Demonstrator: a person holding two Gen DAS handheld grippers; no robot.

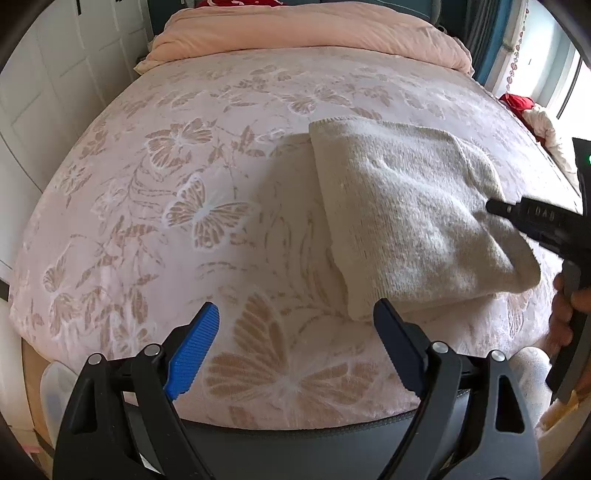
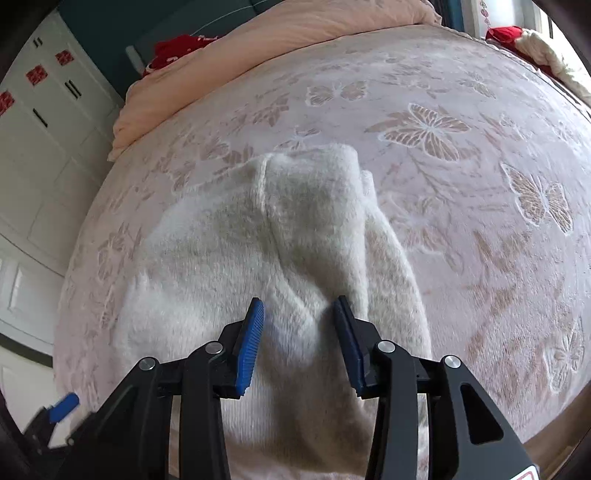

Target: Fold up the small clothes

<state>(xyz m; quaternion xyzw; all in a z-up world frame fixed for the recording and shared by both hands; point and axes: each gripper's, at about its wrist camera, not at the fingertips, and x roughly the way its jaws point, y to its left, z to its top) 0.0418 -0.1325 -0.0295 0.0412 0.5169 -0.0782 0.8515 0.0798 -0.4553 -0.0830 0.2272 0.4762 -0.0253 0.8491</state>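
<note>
A cream fuzzy knitted garment (image 1: 413, 210) lies folded on the pink butterfly-patterned bedspread (image 1: 184, 206), right of centre in the left wrist view. My left gripper (image 1: 295, 325) is open and empty, hovering over the bedspread near the bed's front edge, left of the garment's near corner. My right gripper (image 2: 300, 314) is open, its fingers spread over a raised fold of the garment (image 2: 280, 236) without closing on it. In the left wrist view the right gripper (image 1: 496, 208) comes in from the right and rests against the garment's right side.
A peach duvet (image 1: 306, 33) is bunched at the head of the bed. White cabinet doors (image 2: 40, 147) stand to the left. Red and cream cloth (image 1: 532, 110) lies at the bed's right edge by the window. The left gripper shows at lower left of the right wrist view (image 2: 62, 404).
</note>
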